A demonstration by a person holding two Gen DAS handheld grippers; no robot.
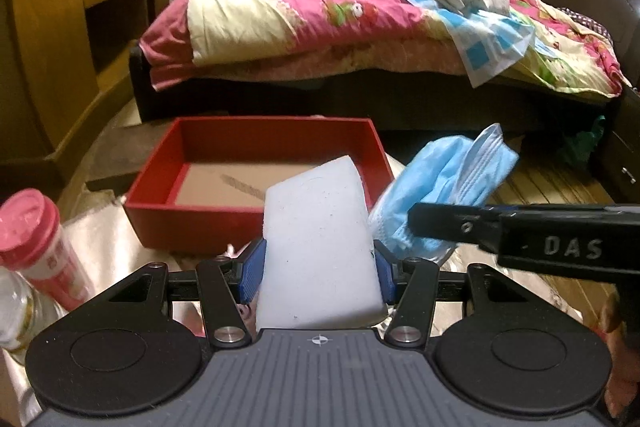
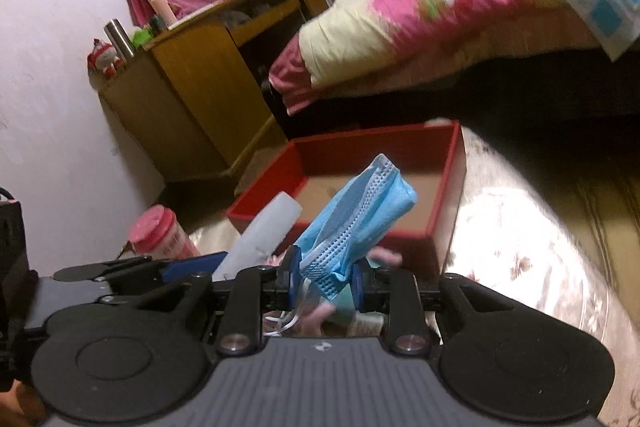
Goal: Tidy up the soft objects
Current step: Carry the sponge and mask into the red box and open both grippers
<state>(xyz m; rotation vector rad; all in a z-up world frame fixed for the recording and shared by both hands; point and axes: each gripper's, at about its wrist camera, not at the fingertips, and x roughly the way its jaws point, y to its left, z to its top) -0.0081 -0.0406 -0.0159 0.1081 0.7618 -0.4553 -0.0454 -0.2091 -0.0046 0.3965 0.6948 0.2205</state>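
My left gripper (image 1: 318, 269) is shut on a white sponge block (image 1: 318, 239), which sticks up and forward between the blue pads. My right gripper (image 2: 326, 277) is shut on a bunched blue face mask (image 2: 360, 215), its white ear loops dangling below. In the left wrist view the mask (image 1: 448, 175) hangs just right of the sponge, under the right gripper's black finger. In the right wrist view the sponge (image 2: 266, 235) shows to the left of the mask. Both are held above the table, in front of an open red box (image 1: 256, 215) with a bare brown bottom.
A pink-capped bottle (image 1: 36, 239) and a clear bottle (image 1: 16, 311) stand at the left on the shiny tablecloth (image 2: 520, 239). Beyond the box are a bed with pink quilts (image 1: 320, 15) and a wooden cabinet (image 1: 68, 39).
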